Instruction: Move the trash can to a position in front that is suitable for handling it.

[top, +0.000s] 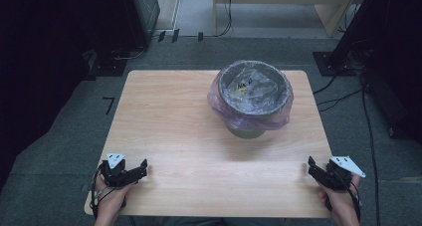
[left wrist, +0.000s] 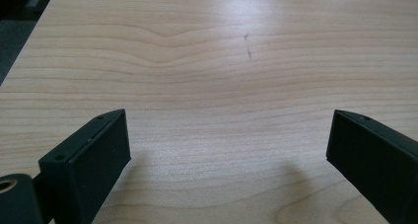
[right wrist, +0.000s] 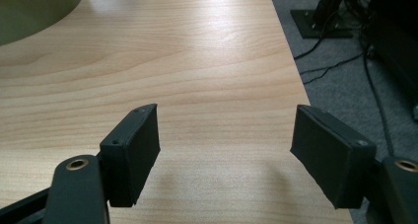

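Left hand-held gripper (left wrist: 229,150) agape, empty, right hand-held gripper (right wrist: 226,155) likewise

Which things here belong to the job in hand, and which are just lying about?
In the job:
- bin with its purple bag liner, far right on the table
- left gripper, open, at the near left edge
- right gripper, open, at the near right edge

Lying about:
- cables on the floor
- black stand base beyond the table
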### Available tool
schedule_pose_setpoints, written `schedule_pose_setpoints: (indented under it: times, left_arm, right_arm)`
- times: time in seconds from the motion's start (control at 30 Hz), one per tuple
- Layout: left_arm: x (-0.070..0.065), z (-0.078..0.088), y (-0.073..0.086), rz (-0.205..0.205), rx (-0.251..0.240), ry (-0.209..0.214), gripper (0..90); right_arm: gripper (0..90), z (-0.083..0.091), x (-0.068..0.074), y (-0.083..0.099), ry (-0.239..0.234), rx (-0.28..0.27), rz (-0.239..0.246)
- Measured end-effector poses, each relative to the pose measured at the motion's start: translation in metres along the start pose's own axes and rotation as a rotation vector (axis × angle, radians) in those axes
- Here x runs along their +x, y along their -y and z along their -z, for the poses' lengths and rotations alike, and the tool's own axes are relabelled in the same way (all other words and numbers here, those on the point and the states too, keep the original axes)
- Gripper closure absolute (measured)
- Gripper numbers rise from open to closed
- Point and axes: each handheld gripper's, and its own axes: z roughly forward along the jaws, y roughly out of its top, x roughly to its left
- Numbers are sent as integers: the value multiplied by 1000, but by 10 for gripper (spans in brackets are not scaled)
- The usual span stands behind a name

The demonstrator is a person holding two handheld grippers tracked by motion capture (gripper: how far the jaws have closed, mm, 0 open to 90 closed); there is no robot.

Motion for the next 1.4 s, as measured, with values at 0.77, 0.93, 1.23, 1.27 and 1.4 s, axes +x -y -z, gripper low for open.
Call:
schedule_pose_setpoints:
  times: [0.77, 0.93, 1.23, 1.27, 1.4]
  left_arm:
    - [-29, -16, -75, 147, -91, 69, 140]
    - [-48, -28, -94, 146, -85, 105, 143]
    - [-84, -52, -119, 72, -123, 167, 143]
    - [-88, -54, -121, 66, -128, 169, 143]
    - [-107, -66, -134, 45, -141, 186, 149]
  right_arm:
    - [426, -40, 44, -111, -72, -185, -33]
    - [431, -58, 48, -146, -118, -181, -32]
    - [486, -113, 56, -186, -131, -162, -16]
    - [500, -118, 58, -188, -139, -159, -10]
    - [531, -130, 64, -190, -160, -154, -15]
